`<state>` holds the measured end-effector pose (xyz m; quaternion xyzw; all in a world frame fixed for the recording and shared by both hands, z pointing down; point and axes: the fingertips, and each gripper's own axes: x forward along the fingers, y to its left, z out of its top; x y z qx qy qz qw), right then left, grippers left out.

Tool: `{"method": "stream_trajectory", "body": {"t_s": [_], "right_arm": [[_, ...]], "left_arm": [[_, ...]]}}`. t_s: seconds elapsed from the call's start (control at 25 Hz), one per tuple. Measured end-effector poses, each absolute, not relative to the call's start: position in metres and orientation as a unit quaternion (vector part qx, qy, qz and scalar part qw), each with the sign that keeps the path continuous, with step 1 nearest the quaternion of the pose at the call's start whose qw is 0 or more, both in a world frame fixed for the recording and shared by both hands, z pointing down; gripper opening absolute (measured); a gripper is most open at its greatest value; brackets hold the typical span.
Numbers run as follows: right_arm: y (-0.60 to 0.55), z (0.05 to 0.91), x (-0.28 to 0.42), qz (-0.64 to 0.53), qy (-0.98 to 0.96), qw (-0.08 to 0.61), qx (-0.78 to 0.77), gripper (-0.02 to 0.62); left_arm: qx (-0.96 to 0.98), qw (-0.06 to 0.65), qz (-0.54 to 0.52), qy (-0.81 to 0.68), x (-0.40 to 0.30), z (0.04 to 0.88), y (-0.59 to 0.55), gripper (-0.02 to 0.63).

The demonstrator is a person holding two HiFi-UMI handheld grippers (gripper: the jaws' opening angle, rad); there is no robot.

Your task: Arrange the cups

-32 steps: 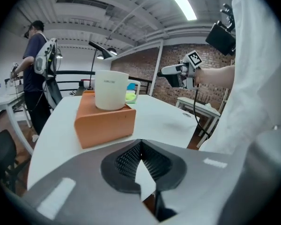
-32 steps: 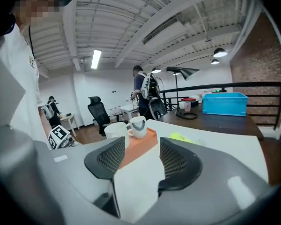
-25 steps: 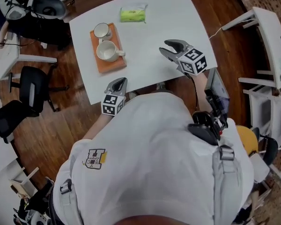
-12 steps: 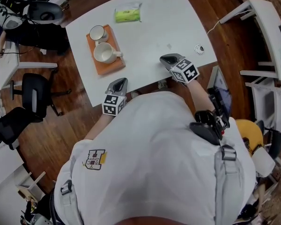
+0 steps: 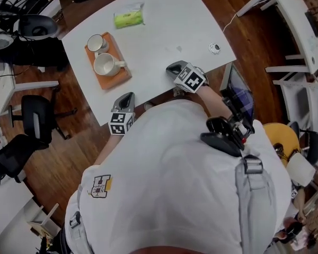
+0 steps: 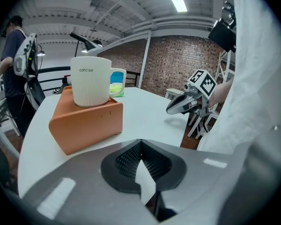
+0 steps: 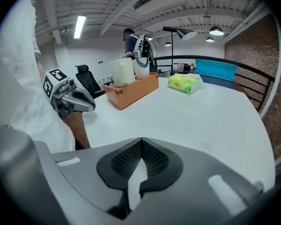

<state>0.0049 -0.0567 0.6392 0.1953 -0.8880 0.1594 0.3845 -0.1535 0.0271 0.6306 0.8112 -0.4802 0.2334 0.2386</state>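
Two white cups stand on an orange block [image 5: 107, 79] at the left of the white table [image 5: 159, 30]: the nearer cup [image 5: 105, 64] with its handle to the right, the farther cup [image 5: 96, 42] behind it. In the left gripper view the near cup [image 6: 90, 86] stands upright on the block [image 6: 86, 123]. My left gripper [image 5: 126, 97] is shut and empty at the table's near edge, below the block. My right gripper [image 5: 173, 66] is shut and empty, low over the table's near right part. It also shows in the left gripper view as the right gripper [image 6: 171, 109].
A green packet [image 5: 128, 18] lies at the table's far side. A small round object [image 5: 214, 48] sits near the right edge. Office chairs [image 5: 36, 112] stand to the left on the wood floor, white furniture [image 5: 297, 30] to the right. A person [image 6: 16, 69] stands beyond the table.
My right gripper has shut its jaws and come down toward the table near the front edge. The left gripper has stayed in place. The cups have not moved on the block.
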Motion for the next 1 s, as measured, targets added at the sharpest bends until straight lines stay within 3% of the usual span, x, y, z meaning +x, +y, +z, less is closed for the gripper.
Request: {"method": "stream_trajectory", "body": {"t_s": [1.0], "right_arm": [[-0.063,0.634,-0.009,0.135,-0.890,0.398,0.176,0.000]], "left_arm": [[0.805,0.241,0.229,-0.492,-0.155,0.628,0.026,0.000]]}}
